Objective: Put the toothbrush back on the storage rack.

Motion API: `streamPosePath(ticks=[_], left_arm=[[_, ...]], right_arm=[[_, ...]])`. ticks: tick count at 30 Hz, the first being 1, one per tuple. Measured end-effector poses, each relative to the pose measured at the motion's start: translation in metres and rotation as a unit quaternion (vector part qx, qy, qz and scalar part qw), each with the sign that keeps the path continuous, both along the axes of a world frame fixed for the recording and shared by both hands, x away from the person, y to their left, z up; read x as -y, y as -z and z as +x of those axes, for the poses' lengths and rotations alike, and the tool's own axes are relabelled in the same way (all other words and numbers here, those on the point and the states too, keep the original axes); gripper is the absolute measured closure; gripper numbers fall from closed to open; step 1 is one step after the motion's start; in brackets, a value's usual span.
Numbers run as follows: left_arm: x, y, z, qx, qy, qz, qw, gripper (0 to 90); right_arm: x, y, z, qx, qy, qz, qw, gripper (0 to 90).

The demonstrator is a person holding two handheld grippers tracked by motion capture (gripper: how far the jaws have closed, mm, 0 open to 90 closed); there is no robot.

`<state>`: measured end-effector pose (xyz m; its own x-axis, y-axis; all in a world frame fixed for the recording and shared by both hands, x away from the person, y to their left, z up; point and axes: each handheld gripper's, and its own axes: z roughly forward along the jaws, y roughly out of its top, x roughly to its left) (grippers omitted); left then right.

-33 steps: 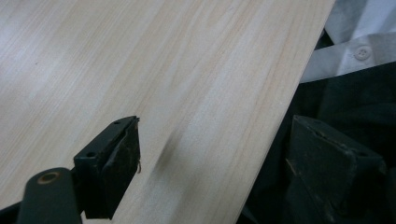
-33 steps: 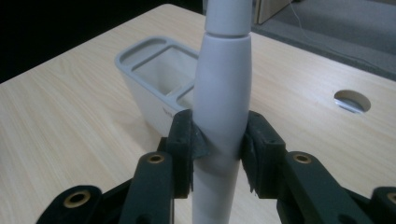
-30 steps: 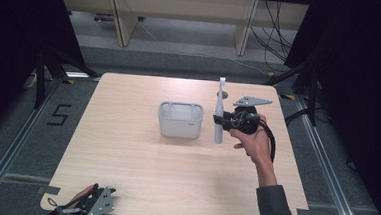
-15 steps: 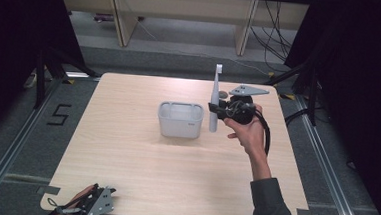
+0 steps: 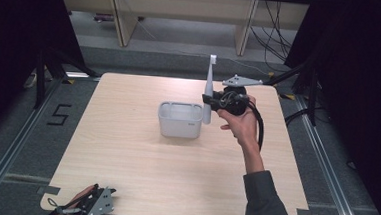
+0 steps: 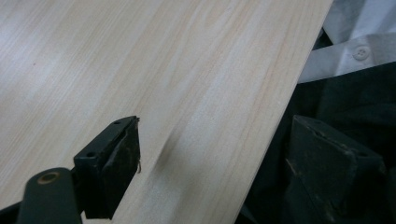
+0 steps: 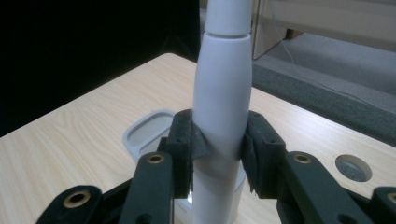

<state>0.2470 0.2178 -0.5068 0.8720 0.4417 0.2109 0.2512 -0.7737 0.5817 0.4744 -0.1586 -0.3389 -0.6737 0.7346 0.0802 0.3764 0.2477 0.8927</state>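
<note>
Forearm and hand reach in from the lower right of the high view, sleeve dark grey, wrist bent so the right gripper (image 5: 210, 99) lies roughly level above the table (image 5: 139, 174) with its jaws aimed toward the container (image 5: 179, 120). Its jaws are clamped on the thick lower body of an electric toothbrush (image 5: 208, 91), which stands nearly upright, lifted, its bottom end just beside the container's right rim. A grey three-cornered plate sits on top of this gripper and a black cable loops down along the wrist.

In the right gripper view the toothbrush (image 7: 223, 107) is a smooth, matte white cylinder that swells in the middle and narrows to a neck with a seam near the top; the rough black pads (image 7: 187, 140) press on it from both sides. Its head is cut off by the top edge there, and its foot is hidden behind the jaws. The container (image 7: 148, 129) is a pale grey, rounded-corner box, open on top.

Low at the near left edge of the table, the left gripper (image 5: 90, 204) rests in a hand, partly cut off by the frame. Its jaws stand apart over pale wood-grain laminate (image 6: 187, 70) with nothing between them; the right-hand jaw is blurred and dark.
</note>
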Motion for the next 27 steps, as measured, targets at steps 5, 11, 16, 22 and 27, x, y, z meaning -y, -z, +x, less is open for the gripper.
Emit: streamPosePath(ticks=[5,11,16,22,27], left_arm=[[0.0,0.0,0.0,-0.001,0.0,0.0,1.0,16.7],[-0.001,-0.001,0.0,-0.001,0.0,0.0,1.0,16.7],[-0.001,-0.001,0.0,0.001,0.001,-0.001,1.0,16.7],[0.0,-0.001,0.0,0.001,0.0,0.0,1.0,16.7],[0.0,-0.001,0.0,0.001,0.001,-0.001,1.0,16.7]], right_arm=[[-0.004,-0.002,0.007,0.006,0.0,0.005,1.0,66.5],[-0.011,-0.004,0.012,0.007,0.004,0.009,0.9999,66.5],[-0.017,-0.001,0.02,0.006,0.017,0.008,0.9998,66.5],[-0.025,0.004,0.028,0.005,0.018,0.01,0.9998,66.5],[-0.029,0.009,0.032,0.003,0.02,0.001,0.9998,66.5]])
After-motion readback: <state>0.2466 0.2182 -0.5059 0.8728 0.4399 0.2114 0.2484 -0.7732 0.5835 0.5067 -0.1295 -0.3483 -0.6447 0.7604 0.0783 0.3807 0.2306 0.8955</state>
